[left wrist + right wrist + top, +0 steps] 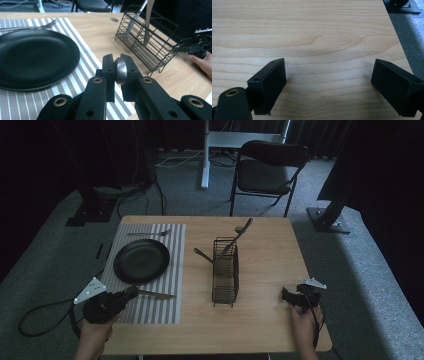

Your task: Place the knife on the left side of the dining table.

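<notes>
My left gripper (134, 291) (120, 62) is shut on the rounded metal handle end of a knife (121, 71). The knife (157, 295) points right across the striped placemat (172, 270) (85, 62), just below a black plate (141, 261) (32, 57). A fork (147, 234) (37, 26) lies beyond the plate. A black wire basket (225, 275) (155, 47) stands mid-table with a spoon (241, 231) and another utensil (202, 254) leaning in it. My right gripper (286, 296) (329, 71) hovers open over bare wood near the front right corner, with nothing between its jaws.
The wooden table (270, 250) (317, 30) has free surface right of the basket and along the front edge. A black folding chair (267, 170) and a white stand (205, 155) sit on the grey floor behind the table. Cables trail at the left.
</notes>
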Demonstrator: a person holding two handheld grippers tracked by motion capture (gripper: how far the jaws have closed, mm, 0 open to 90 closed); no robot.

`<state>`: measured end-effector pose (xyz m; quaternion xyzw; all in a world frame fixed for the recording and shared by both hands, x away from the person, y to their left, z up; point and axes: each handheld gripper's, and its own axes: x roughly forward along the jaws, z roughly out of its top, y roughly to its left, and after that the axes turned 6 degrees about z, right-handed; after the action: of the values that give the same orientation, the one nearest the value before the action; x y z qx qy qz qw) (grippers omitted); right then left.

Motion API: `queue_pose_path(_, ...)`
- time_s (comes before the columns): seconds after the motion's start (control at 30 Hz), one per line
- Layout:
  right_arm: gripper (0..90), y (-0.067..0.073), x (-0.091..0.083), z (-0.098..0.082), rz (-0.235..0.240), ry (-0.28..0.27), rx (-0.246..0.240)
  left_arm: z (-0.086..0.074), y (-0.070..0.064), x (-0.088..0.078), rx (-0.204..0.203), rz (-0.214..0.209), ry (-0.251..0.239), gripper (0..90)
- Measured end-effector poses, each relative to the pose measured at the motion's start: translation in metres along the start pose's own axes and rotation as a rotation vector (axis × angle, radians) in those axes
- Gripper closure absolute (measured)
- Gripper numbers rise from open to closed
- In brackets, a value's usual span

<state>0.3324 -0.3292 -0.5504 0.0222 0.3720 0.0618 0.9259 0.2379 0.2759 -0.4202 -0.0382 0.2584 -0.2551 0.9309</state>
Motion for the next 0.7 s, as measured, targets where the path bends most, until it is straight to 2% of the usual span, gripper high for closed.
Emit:
queue_pose_path(0.1,11.7,0.0,0.0,0.0,0.0,0.0,0.0,-0.002,0.003,0.002,-0.009,-0.005,0.01,83.7)
queue_pose_path(0.23,11.7,0.0,0.0,0.0,0.0,0.0,0.0,-0.005,0.016,0.004,-0.051,-0.032,0.011,83.4)
queue_pose_path(0.4,11.7,0.0,0.0,0.0,0.0,0.0,0.0,-0.015,0.041,0.006,-0.14,-0.047,-0.001,81.7)
queue_pose_path(0.7,11.7,0.0,0.0,0.0,0.0,0.0,0.0,-0.038,0.081,0.014,-0.213,-0.028,0.03,73.3)
